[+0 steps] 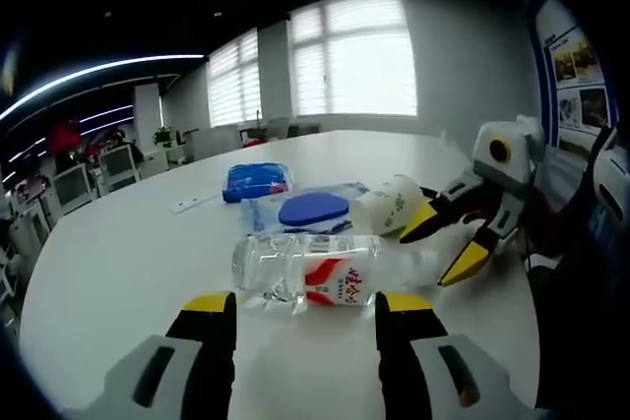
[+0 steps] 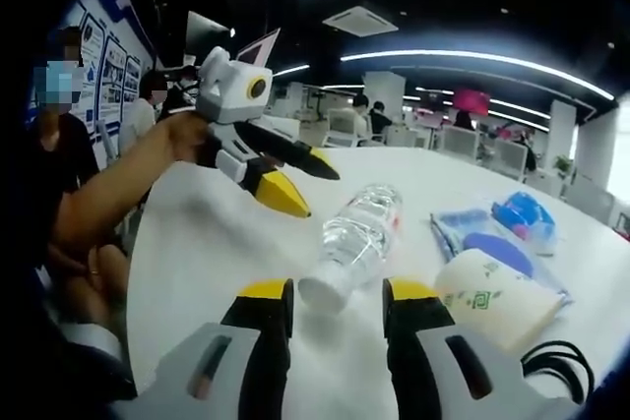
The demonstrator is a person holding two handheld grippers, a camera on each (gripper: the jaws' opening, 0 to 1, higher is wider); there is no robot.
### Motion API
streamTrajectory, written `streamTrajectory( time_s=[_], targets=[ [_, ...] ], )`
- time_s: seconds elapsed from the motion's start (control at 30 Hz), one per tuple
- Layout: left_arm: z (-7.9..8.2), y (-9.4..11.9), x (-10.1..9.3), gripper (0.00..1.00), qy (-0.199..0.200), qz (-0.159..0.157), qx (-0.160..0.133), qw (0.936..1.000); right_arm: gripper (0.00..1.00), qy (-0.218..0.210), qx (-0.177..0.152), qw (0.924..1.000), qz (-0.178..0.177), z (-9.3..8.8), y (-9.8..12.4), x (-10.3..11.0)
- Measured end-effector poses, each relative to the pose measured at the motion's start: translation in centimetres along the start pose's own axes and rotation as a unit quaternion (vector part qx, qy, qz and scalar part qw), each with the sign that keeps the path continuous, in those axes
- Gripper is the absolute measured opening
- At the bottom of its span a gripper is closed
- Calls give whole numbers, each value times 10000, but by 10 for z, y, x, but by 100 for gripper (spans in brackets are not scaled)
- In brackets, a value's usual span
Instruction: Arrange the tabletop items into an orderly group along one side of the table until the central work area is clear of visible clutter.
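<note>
Left gripper view: left gripper (image 1: 305, 304) at bottom centre, jaws spread, holding nothing. Clear water bottle (image 1: 310, 270) lies on its side on white tabletop (image 1: 118, 263), just beyond jaw tips. Behind it: blue-lidded container (image 1: 313, 210), blue packet (image 1: 256, 181), white tissue pack (image 1: 386, 207). Right gripper (image 1: 455, 243) enters at right, jaws spread, empty, near bottle's end.

Right gripper view: bottle cap end sits between spread jaw tips, lower centre; left gripper at upper left, held by hand (image 2: 182, 135).

Water bottle (image 1: 313, 279) lying before open left claw (image 1: 305, 317).
</note>
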State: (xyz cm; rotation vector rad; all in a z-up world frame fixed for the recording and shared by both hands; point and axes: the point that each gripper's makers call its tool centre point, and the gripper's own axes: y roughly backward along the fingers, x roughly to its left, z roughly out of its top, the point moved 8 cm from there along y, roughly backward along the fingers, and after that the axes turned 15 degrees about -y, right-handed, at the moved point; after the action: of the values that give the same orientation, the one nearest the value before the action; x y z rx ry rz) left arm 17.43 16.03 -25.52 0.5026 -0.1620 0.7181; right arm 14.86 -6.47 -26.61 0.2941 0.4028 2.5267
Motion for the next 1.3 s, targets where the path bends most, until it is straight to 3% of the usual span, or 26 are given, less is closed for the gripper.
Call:
streamTrajectory(
  time_s=[0.1, 0.53, 0.67, 1.3],
  targets=[
    [0, 0, 4, 56, 14, -6, -25, 10000, 33, 4, 9, 10000, -4, -5, -12, 16],
    [2, -7, 21, 55, -175, -193, 17, 9997, 32, -8, 41, 10000, -16, -8, -19, 16],
    [1, -12, 21, 55, -75, -320, -107, 9994, 32, -16, 50, 10000, -22, -9, -19, 17],
    [-2, -27, 36, 55, 128, -505, -156, 9985, 30, -18, 62, 10000, -12, -12, -24, 15]
  ],
)
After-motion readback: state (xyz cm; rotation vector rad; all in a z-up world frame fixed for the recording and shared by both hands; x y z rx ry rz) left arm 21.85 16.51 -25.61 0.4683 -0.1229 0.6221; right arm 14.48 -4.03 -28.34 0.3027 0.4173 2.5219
